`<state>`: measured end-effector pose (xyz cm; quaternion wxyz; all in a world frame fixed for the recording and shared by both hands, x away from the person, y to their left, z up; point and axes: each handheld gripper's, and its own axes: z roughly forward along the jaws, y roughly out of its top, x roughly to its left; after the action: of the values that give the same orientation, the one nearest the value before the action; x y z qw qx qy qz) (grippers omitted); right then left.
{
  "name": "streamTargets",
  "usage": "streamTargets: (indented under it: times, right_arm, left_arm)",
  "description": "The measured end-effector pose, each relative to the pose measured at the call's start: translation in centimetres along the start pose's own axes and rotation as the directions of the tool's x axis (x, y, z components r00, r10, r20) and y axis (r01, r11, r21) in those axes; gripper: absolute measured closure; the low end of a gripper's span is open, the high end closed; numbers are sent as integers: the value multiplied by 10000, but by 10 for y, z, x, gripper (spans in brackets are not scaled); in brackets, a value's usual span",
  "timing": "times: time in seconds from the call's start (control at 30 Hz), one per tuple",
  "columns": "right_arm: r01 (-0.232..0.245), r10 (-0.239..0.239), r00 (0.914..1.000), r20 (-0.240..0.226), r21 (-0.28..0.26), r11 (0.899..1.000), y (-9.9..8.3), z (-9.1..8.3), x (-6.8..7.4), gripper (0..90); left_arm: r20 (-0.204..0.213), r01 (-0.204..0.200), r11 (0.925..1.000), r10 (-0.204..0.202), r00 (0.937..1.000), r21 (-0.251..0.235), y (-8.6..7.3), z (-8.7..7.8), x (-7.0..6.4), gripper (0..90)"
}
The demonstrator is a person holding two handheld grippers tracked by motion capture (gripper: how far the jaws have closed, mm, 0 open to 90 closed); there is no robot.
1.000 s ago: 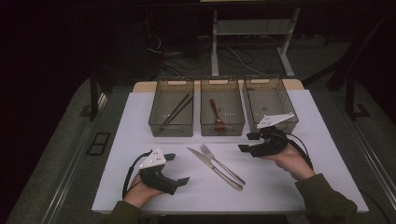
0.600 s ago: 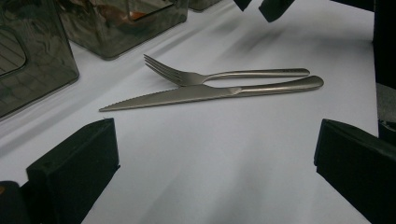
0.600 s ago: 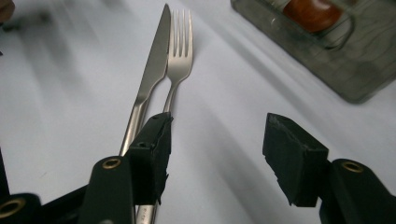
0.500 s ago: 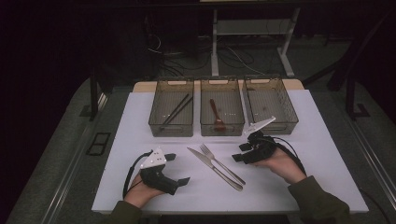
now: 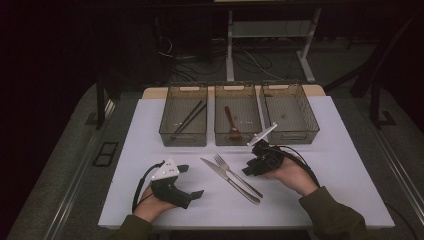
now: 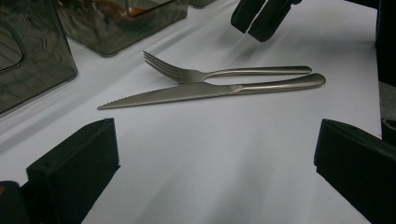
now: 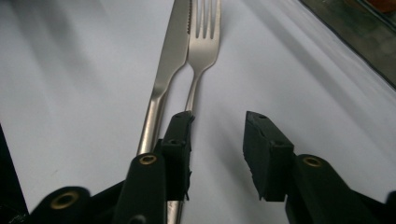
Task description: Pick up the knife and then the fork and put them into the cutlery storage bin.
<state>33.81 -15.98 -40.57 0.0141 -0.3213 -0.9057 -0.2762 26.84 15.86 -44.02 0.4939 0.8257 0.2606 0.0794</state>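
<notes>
A steel fork (image 5: 235,174) and a steel knife (image 5: 215,170) lie side by side on the white table top (image 5: 325,165), tips toward the bins. My right gripper (image 5: 251,170) is low over the fork's handle end. In the right gripper view the right gripper (image 7: 219,121) is open, its left finger hides part of the fork (image 7: 204,42) handle, the knife (image 7: 173,51) lies left of it, and bare table shows in the gap. My left gripper (image 5: 191,181) rests wide open left of the cutlery. In the left gripper view the left gripper (image 6: 217,140) faces the fork (image 6: 224,73) and knife (image 6: 201,91).
Three smoky clear bins stand in a row at the back. The left bin (image 5: 182,141) holds dark chopsticks (image 5: 187,120). A brown spoon (image 5: 231,122) lies in the middle bin (image 5: 237,141). I see nothing in the right bin (image 5: 295,138). The other hand's gripper tips (image 6: 261,18) hang beyond the fork.
My right gripper has come away from the right bin, moving left and toward me down to the fork's handle. The left gripper and the cutlery have stayed put.
</notes>
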Motion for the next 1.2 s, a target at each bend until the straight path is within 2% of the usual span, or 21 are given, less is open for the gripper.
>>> streamTargets:
  times: [0.17, 0.2, 0.27, 0.43, 0.8, 0.97, 1.07, 1.2]
  right_arm:
    - [84, -78, 9999, -148, 462, 9989, 10, 7, 7, 658]
    - [112, -105, 9999, -113, 562, 9984, 12, 8, 9, 674]
    - [443, -453, 9989, 87, 910, 9949, 17, 11, 11, 690]
    - [534, -551, 9984, 89, 1367, 9892, 26, 19, 16, 705]
    - [645, -739, 9969, 281, 2516, 9657, 37, 40, 23, 739]
    - [587, -730, 9965, 411, 2796, 9583, 40, 46, 24, 762]
    - [723, -893, 9949, 471, 2846, 9559, 41, 47, 25, 763]
    - [690, -962, 9924, 763, 3015, 9510, 42, 48, 29, 785]
  left_arm:
    - [-23, 29, 10000, -29, 10000, 7, 0, -1, 0, 0]
    - [-30, 12, 10000, -12, 10000, 13, -1, -1, 0, 0]
    - [-46, -12, 10000, 12, 10000, 16, -1, -1, 0, 0]
    - [-30, 28, 10000, -28, 10000, -12, 0, -1, 0, 0]
    - [11, 15, 10000, -15, 10000, 0, 0, -1, 0, 0]
    - [-3, 28, 10000, -28, 10000, -2, 0, -1, 0, 0]
    - [3, 24, 10000, -24, 10000, 11, 0, -1, 0, 0]
    - [27, 12, 10000, -12, 10000, 4, 0, 0, 0, 0]
